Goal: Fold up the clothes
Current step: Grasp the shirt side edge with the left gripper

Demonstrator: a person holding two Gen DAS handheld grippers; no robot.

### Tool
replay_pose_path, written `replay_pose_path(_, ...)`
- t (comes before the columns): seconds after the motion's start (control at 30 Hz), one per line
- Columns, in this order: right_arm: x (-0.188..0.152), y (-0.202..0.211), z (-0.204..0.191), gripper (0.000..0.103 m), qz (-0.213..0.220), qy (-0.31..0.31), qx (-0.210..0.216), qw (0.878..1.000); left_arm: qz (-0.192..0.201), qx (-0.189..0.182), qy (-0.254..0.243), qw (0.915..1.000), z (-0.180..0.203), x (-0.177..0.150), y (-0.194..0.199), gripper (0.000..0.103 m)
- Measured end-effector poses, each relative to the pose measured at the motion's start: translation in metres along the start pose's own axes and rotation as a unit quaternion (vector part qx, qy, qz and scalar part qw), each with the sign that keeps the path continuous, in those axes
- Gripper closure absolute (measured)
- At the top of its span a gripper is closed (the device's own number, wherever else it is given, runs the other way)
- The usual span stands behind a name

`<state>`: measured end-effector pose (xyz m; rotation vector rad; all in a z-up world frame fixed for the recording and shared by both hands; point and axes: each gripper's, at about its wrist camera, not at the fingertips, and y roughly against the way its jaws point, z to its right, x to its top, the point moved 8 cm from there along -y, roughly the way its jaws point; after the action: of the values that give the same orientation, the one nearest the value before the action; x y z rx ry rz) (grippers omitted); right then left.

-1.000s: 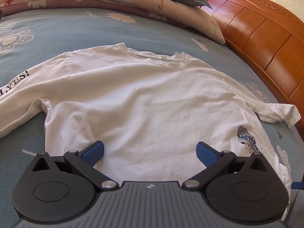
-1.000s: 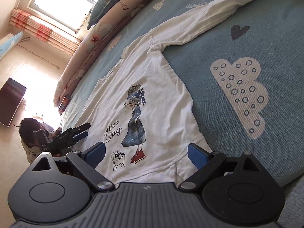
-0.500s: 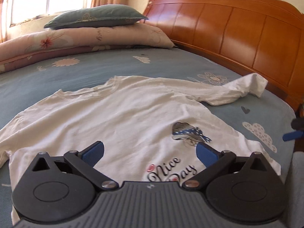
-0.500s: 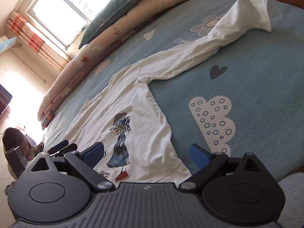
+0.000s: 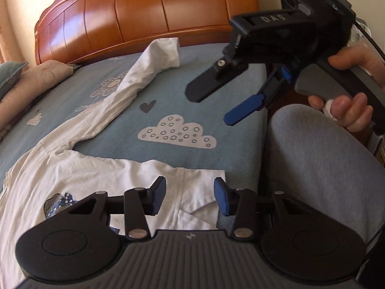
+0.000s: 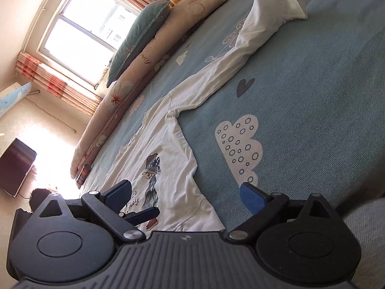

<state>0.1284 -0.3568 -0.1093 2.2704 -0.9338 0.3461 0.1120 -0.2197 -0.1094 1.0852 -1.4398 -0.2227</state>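
White printed long-sleeve shirt [image 5: 101,175] lies flat on my blue patterned bedspread [image 5: 207,110] — left gripper [image 5: 190,193] spread over its hem corner, right gripper [image 6: 185,193] spread too; next, I'd pinch that corner.

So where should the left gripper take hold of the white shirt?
At the hem corner of the white shirt, coming from the bed's near edge. That corner lies flat at the edge, already between the open left gripper fingers.

Bright sun pours through the window [image 6: 79,41] at eleven o'clock, striped curtains [image 6: 57,89] beneath it. A dark television [image 6: 16,169] sits at nine on the pale floor [image 6: 36,125]. The wooden headboard [image 5: 134,16] gleams behind the blue patterned bed [image 6: 312,96].
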Motion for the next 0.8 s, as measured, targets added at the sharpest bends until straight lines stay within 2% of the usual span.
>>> replay_pose_path(0.13, 0.0, 0.001, 0.003, 0.004, -0.001, -0.002, 0.012, 1.0, -0.031, 0.002, -0.055, 0.998, 0.025, -0.001, -0.018, 0.07)
replay_pose_path(0.2, -0.001, 0.002, 0.004, 0.004, -0.001, -0.003, 0.017, 1.0, -0.047, 0.008, -0.057, 0.9972, 0.026, -0.003, -0.027, 0.079)
replay_pose_path(0.27, -0.001, 0.002, 0.005, 0.004, -0.001, -0.003, 0.022, 1.0, -0.054, 0.016, -0.057, 0.9967, 0.024, -0.003, -0.031, 0.083)
replay_pose_path(0.37, -0.001, 0.002, 0.007, 0.004, -0.002, -0.004, 0.029, 1.0, -0.052, 0.024, -0.051, 0.997, 0.02, -0.002, -0.029, 0.09)
replay_pose_path(0.4, -0.001, 0.003, 0.007, 0.004, -0.002, -0.004, 0.029, 1.0, -0.047, 0.031, -0.049, 0.9972, 0.019, -0.001, -0.027, 0.096)
replay_pose_path(0.53, -0.004, 0.001, 0.008, 0.004, -0.005, -0.002, 0.028, 1.0, -0.032, 0.046, -0.02, 0.9982, 0.007, 0.003, -0.018, 0.098)
replay_pose_path(0.63, -0.006, -0.002, 0.009, 0.004, -0.007, 0.011, 0.013, 1.0, -0.049, 0.072, 0.014, 0.9961, -0.011, -0.002, -0.019, 0.1)
replay_pose_path(0.73, -0.007, -0.002, 0.009, 0.004, -0.007, 0.026, -0.003, 1.0, -0.05, 0.064, 0.035, 0.9961, -0.017, -0.006, -0.017, 0.1)
replay_pose_path(0.8, -0.008, -0.002, 0.01, 0.004, -0.006, 0.03, -0.009, 0.999, -0.038, 0.039, 0.018, 0.9983, -0.005, -0.003, -0.013, 0.095)
